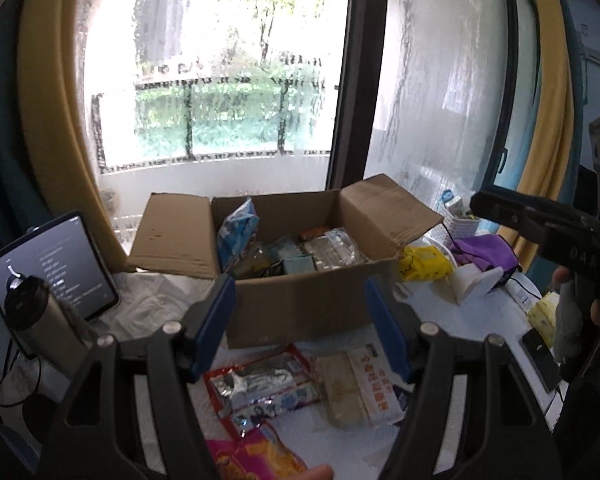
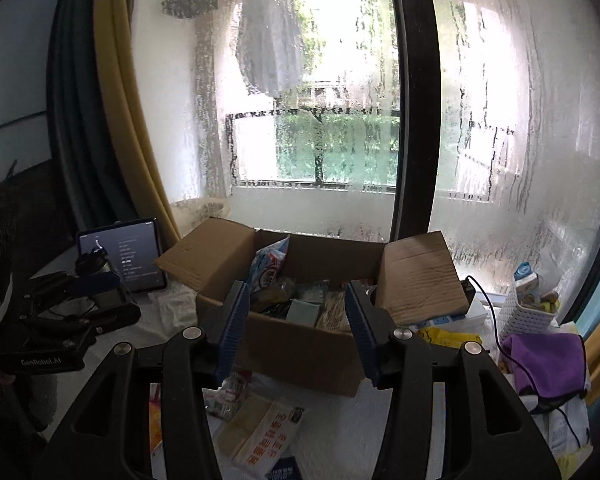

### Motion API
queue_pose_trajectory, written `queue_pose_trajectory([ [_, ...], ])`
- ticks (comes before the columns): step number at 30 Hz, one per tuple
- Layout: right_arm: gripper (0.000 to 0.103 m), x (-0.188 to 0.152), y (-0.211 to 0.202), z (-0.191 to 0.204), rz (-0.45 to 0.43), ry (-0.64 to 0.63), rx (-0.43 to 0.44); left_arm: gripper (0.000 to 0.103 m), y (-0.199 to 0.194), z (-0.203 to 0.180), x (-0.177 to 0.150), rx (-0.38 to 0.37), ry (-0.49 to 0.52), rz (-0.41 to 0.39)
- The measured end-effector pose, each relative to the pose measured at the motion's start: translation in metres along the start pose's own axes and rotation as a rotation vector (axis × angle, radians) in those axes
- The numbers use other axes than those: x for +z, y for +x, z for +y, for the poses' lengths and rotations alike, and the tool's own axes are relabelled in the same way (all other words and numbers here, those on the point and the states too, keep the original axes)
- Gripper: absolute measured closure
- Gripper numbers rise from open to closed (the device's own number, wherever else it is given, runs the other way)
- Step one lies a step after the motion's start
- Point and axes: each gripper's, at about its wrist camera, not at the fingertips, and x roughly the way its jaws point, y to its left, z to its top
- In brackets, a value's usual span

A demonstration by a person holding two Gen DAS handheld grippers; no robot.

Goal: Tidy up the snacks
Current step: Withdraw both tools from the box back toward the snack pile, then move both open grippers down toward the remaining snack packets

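An open cardboard box (image 1: 172, 236) stands by the window and holds several snacks, among them a blue and white bag (image 1: 238, 232) and a clear plastic tray (image 1: 332, 252). In front of it on the table lie a red and silver packet (image 1: 256, 380), a white bread packet (image 1: 364, 388) and a pink and orange packet (image 1: 256, 456). My left gripper (image 1: 298, 292) hovers open above these packets, facing the box, with nothing between its pads. My right gripper (image 2: 296, 286) is also open and empty, facing the same box (image 2: 420, 276) from the right.
A tablet (image 1: 56, 264) and a steel flask (image 1: 48, 320) stand at the left. At the right are a white basket (image 2: 528, 312), a purple cloth (image 2: 548, 364), a yellow bag (image 1: 424, 264) and a phone (image 1: 540, 356). The window is right behind the box.
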Motion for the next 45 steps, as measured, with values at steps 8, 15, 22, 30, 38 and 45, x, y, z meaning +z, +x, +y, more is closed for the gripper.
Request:
queue_pose_trajectory([
  [8,0.050,-0.030,-0.032,0.014,0.007,-0.014,0.004,0.034,-0.034,0.005,-0.037,0.025,-0.013,-0.009],
  [15,0.050,-0.069,-0.043,0.026,0.060,-0.001,0.017,0.034,-0.028,0.002,-0.090,-0.023,-0.022,0.079],
  [22,0.050,-0.127,-0.033,0.038,0.189,0.013,0.046,0.034,-0.028,-0.005,-0.139,-0.061,-0.067,0.152],
  [30,0.050,-0.204,-0.014,0.046,0.385,0.078,0.072,0.034,-0.027,0.008,-0.191,-0.041,-0.169,0.212],
  [38,0.050,-0.247,0.007,0.054,0.495,0.139,0.112,0.034,-0.015,0.031,-0.204,0.027,-0.154,0.240],
  [45,0.050,-0.246,0.020,0.060,0.499,0.158,0.137,0.034,0.013,0.048,-0.165,0.018,-0.113,0.188],
])
